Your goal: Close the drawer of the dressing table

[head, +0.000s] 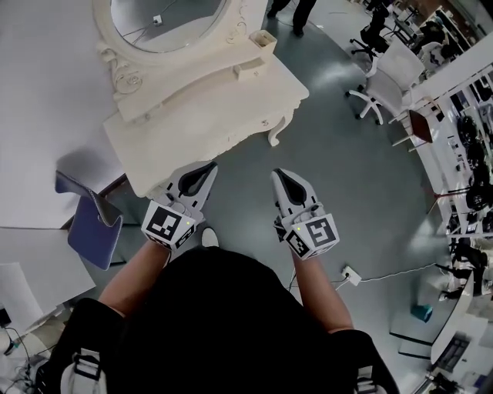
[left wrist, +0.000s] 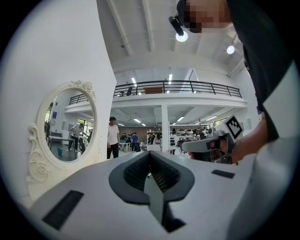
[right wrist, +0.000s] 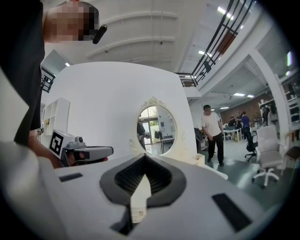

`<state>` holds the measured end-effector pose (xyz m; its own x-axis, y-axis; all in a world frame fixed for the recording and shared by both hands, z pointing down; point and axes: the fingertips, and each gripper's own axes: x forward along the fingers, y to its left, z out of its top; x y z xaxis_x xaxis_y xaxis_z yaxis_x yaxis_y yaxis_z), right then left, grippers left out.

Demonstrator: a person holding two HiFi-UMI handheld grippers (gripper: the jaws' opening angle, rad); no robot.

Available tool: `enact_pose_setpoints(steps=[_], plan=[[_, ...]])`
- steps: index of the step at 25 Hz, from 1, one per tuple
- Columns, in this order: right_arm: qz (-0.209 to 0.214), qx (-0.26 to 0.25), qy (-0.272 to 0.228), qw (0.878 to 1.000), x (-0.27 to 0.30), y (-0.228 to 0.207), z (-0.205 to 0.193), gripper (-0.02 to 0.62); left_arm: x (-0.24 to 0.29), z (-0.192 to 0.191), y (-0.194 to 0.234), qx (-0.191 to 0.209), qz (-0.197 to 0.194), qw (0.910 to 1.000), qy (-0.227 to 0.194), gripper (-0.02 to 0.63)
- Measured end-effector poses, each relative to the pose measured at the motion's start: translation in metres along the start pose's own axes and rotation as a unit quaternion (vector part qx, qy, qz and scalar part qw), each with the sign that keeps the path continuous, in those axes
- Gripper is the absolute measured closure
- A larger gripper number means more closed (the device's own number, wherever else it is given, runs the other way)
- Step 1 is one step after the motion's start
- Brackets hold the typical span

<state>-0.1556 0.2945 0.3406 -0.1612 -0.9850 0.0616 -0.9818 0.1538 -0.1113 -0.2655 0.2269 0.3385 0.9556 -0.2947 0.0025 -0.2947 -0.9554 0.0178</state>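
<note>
Here, seen from the head view: a cream dressing table stands against a white wall, upper left of the frame, with an oval mirror at its back. The drawer belongs to the table's front, the side facing the grippers. From this steep angle I cannot tell whether it stands out or sits flush.

The left gripper is held level, its tip just beside the table's front edge near the left corner; contact cannot be made out. Its own view shows the fingers pressed together, nothing between them.

The right gripper is level beside it, over bare grey floor and apart from the table. Its fingers are also pressed together on nothing.

A blue chair stands left of the left gripper. A white office chair stands well off to the right. In the right gripper view, a person in a white shirt stands beyond the table.
</note>
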Motion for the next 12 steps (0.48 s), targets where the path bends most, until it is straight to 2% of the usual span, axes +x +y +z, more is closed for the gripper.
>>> enact_pose_setpoints(steps=[6,12], plan=[[-0.018,0.007,-0.002,1.000,0.032,0.002,-0.003,0.594,0.004,-0.007,0.036,-0.007,-0.011,0.9999,0.008,0.611],[-0.023,0.006,0.005,1.000,0.046,-0.003,-0.008,0.594,0.016,-0.010,0.050,-0.012,-0.019,0.9997,0.009,0.611]])
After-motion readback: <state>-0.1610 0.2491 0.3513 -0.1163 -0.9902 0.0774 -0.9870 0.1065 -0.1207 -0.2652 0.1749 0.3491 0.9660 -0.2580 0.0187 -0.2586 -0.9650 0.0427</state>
